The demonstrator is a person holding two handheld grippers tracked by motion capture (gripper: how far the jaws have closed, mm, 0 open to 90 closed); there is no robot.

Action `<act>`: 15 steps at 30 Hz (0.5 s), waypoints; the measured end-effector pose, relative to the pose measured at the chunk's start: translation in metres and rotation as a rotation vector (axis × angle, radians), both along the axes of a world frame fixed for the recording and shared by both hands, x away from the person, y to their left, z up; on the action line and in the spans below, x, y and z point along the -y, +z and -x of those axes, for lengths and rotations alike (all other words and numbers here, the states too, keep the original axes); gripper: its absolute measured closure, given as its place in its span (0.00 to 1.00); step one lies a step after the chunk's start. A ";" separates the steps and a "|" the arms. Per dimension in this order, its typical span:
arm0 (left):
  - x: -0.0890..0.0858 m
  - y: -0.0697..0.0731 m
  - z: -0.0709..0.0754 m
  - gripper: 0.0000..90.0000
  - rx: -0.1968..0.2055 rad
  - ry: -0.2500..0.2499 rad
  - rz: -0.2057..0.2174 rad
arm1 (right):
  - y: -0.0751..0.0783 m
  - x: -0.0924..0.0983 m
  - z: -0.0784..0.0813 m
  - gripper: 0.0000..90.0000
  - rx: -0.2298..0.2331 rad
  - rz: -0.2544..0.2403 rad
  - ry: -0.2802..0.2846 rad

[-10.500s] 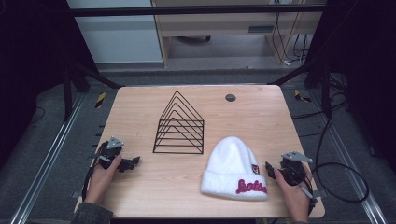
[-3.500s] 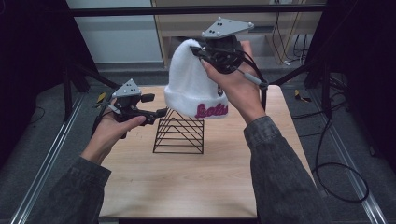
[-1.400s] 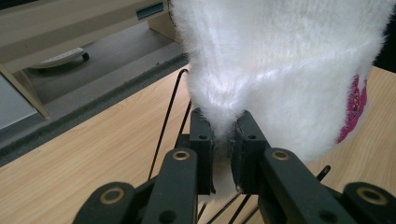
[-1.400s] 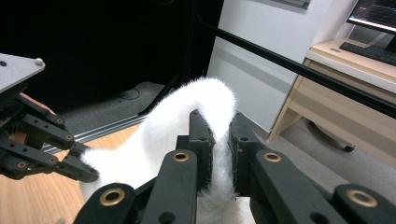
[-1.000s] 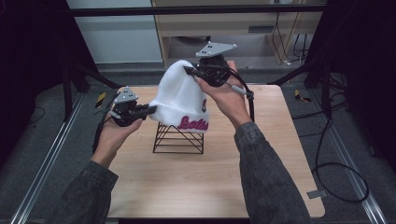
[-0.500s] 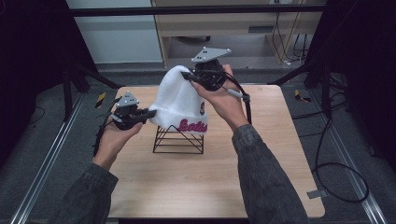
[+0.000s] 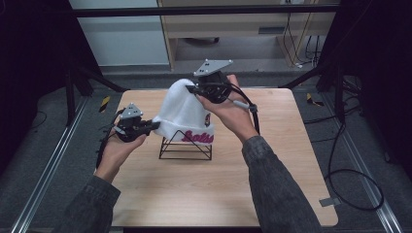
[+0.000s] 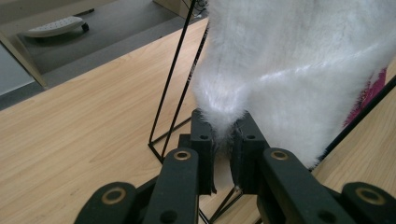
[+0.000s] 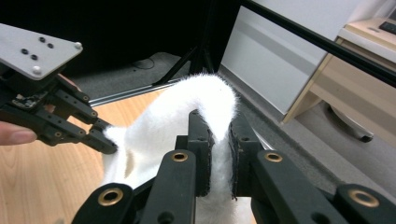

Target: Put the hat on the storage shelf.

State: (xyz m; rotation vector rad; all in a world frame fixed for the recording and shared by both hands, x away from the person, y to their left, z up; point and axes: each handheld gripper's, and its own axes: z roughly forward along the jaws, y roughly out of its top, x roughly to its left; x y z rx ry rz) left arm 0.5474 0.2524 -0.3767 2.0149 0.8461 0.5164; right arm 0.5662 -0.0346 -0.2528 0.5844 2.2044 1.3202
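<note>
High view, beanie: a white knit beanie (image 7: 187,114) is draped over a black wire pyramid rack (image 7: 186,145) mid-bench (image 7: 204,189), bare wood open on all sides.
High view, grippers: left hand-held gripper (image 7: 154,125) grips the hem's left edge; right hand-held gripper (image 7: 190,89) grips the crown.
Left gripper view: jaws pinch fluffy hem fabric (image 8: 224,112); rack wires (image 8: 175,84) just beside.
Right gripper view: jaws clamped on a fabric fold (image 9: 212,105); left hand-held gripper (image 9: 109,148) touches the hem.

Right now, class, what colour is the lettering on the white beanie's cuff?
Pinkish red, on the beanie lettering; it shows best in the high view.
</note>
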 end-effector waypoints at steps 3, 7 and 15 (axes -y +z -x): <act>0.000 -0.004 0.001 0.90 -0.004 -0.006 -0.006 | -0.003 -0.002 0.002 0.92 -0.003 0.001 0.006; -0.002 -0.007 0.002 0.90 -0.009 -0.003 -0.008 | -0.006 -0.003 0.003 0.91 -0.008 0.006 0.013; -0.002 -0.014 0.004 0.90 -0.015 -0.009 -0.020 | -0.012 -0.004 0.005 0.91 -0.026 0.018 0.023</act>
